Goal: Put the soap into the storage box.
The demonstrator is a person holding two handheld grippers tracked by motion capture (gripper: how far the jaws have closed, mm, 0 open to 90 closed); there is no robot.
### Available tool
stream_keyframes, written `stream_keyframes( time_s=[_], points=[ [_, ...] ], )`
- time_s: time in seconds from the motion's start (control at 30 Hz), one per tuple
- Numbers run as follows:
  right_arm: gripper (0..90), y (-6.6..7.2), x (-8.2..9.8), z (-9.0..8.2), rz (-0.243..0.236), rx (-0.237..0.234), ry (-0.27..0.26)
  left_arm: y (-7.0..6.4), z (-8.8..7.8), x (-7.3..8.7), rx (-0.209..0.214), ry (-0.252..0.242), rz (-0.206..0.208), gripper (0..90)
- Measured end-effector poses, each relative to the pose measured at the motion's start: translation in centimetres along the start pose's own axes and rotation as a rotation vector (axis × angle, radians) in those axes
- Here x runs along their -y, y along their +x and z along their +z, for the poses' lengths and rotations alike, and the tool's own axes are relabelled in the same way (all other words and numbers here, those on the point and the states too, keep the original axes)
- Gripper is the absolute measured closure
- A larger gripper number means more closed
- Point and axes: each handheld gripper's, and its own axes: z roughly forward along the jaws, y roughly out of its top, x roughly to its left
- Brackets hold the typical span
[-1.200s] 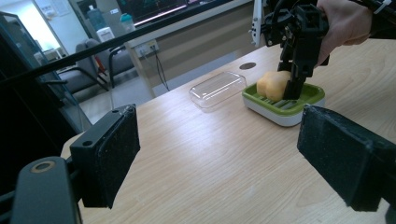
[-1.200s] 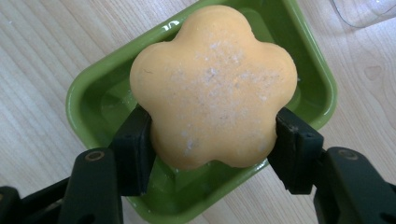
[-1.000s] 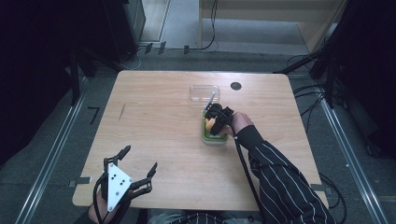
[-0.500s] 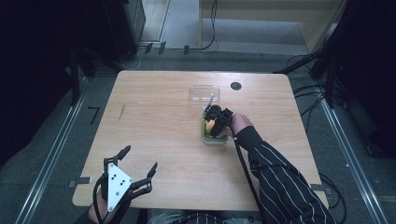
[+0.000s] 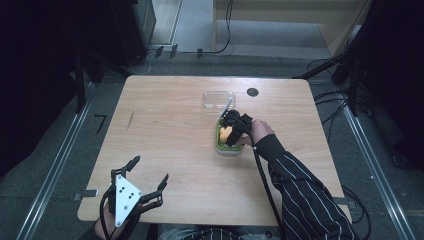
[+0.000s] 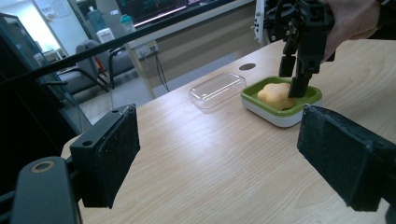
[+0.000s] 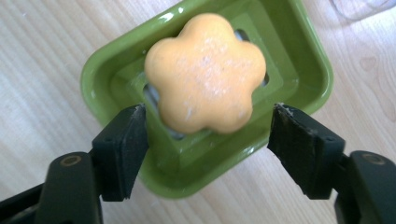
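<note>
From the high view, my right tongs hang over the green soap dish, right of the pale wooden table's centre, with a clear plastic lid at 12 o'clock from it. My left tongs rest near the 7 o'clock corner, spread apart and empty.

In the left gripper view, the glossy dish has a white base and holds an orange flower-shaped soap.

In the right gripper view, the matte, speckled soap lies in the dish on its slotted floor; my right tongs have just been opening, pads off it on both sides.
</note>
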Motion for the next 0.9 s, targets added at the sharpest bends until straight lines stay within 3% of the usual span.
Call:
stream_keyframes(
  time_s=[0.37, 0.57, 0.9],
  points=[
    [14.3, 0.2, 1.6, -2.3, 0.041, 0.011, -0.004, 0.0, 0.0, 0.0, 0.000, -0.003, -0.003, 13.5],
    [10.3, 0.5, 3.1, -3.7, 0.060, 0.011, -0.019, 0.0, 0.1, 0.0, 0.001, -0.003, -0.002, 13.5],
    [4.6, 1.2, 5.4, -5.0, 0.079, 0.016, 0.000, 0.0, 0.1, 0.0, 0.003, -0.003, -0.002, 13.5]
  ],
)
